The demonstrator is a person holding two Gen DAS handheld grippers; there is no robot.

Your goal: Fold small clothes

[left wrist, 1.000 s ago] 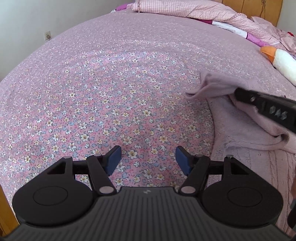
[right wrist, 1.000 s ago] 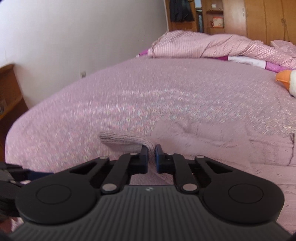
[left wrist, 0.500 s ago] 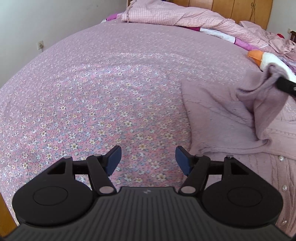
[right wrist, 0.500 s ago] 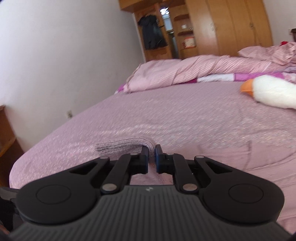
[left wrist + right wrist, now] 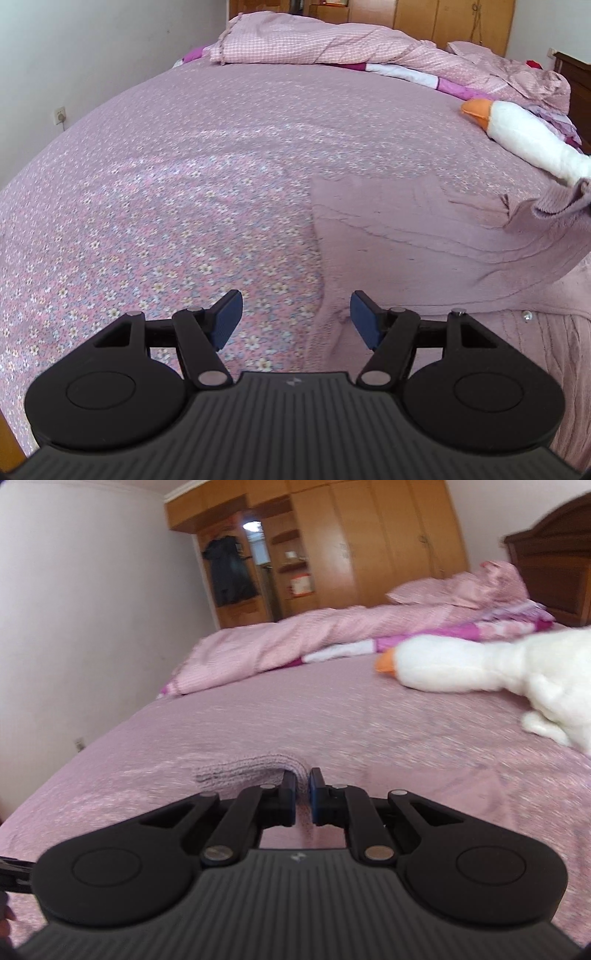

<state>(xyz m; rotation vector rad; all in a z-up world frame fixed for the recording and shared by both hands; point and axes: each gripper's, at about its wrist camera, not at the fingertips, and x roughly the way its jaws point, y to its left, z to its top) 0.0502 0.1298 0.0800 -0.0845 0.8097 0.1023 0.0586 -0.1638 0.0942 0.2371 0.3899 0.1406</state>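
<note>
Floral pink bedspread (image 5: 155, 206) fills the view, left gripper (image 5: 295, 317) hovering wide open above the mauve cardigan's (image 5: 406, 236) edge while the right gripper (image 5: 303, 794) pinches its lifted cuff (image 5: 251, 770) near the plush goose (image 5: 480, 664).

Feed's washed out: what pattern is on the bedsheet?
Small white flowers on pink bedsheet; clearest in left wrist view.
</note>
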